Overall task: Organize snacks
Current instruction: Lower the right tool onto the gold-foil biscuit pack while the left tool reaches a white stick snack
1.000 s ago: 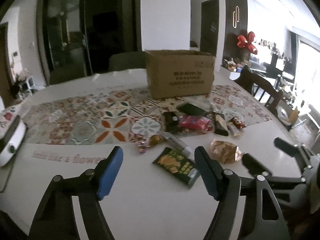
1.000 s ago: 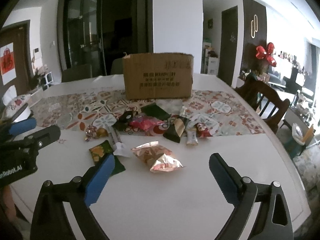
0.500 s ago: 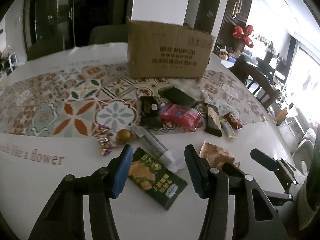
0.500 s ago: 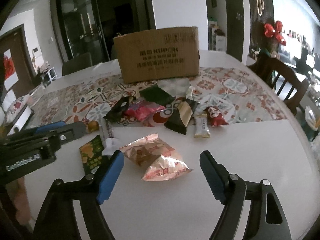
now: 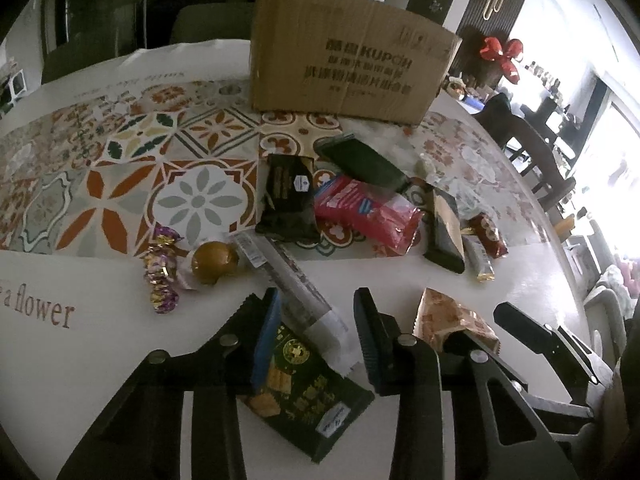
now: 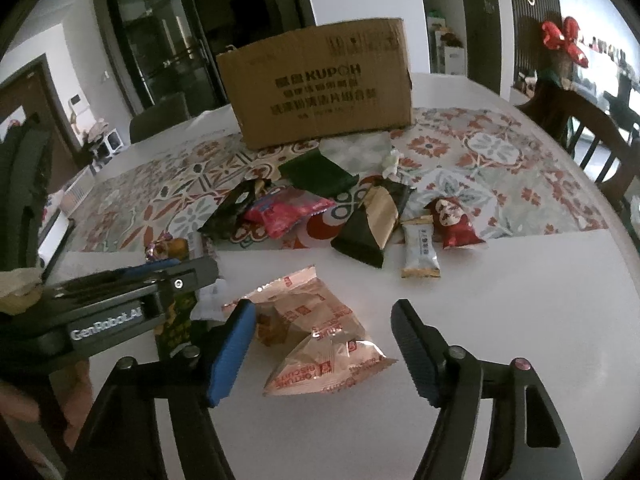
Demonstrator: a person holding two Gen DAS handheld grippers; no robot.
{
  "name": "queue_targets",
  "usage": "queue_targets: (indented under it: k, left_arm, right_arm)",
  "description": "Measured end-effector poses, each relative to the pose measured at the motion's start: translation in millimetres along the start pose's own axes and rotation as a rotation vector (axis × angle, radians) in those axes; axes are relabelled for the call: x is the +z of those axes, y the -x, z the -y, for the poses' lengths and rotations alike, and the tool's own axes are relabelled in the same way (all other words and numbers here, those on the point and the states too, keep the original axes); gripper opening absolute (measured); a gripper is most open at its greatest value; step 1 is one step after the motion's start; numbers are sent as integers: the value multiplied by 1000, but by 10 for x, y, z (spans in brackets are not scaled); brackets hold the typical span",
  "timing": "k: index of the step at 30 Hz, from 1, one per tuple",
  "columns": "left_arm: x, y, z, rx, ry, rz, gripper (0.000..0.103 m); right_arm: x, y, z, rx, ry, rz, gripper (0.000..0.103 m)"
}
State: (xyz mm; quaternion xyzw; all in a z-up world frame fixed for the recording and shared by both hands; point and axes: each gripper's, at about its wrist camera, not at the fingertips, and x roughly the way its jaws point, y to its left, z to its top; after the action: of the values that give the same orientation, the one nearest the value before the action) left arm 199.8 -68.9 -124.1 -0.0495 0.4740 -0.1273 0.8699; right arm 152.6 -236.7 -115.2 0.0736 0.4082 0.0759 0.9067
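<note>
Snack packets lie scattered on a round table in front of a cardboard box (image 5: 344, 52), also in the right wrist view (image 6: 320, 84). My left gripper (image 5: 316, 320) is open, its jaws straddling a green biscuit packet (image 5: 308, 388) and a clear tube-shaped wrapper (image 5: 304, 292). My right gripper (image 6: 324, 328) is open around a pink foil biscuit bag (image 6: 316, 332), which also shows in the left wrist view (image 5: 448, 316). Further back lie a red packet (image 5: 368, 216), a black packet (image 5: 288, 196) and a dark green packet (image 5: 360, 160).
A gold ball-shaped sweet (image 5: 212, 266) and purple-wrapped candies (image 5: 162, 272) lie at the left. A black-and-gold packet (image 6: 372, 224), a white bar (image 6: 420, 252) and a small red packet (image 6: 454, 224) lie right. A patterned runner (image 5: 120, 184) crosses the table. A wooden chair (image 6: 592, 136) stands right.
Both grippers moved forward and down toward the snacks. The left jaws narrowed and now straddle the green packet; the right jaws came around the pink bag.
</note>
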Motion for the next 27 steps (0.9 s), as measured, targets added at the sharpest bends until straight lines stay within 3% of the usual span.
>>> queue_targets:
  k: [10,21,27]
  left_arm:
    - [61,-131,0,40,2,-10,37]
    - [135,-234,28,99,2,-30,40]
    - [121,-231,36,112,-10,-21,29]
  right_arm:
    - [12,-111,23,53,-23,-34,62]
    - [3,-121,-41,53,2,-47,52]
    - [-24,-137,-15,65,-13,-54,51]
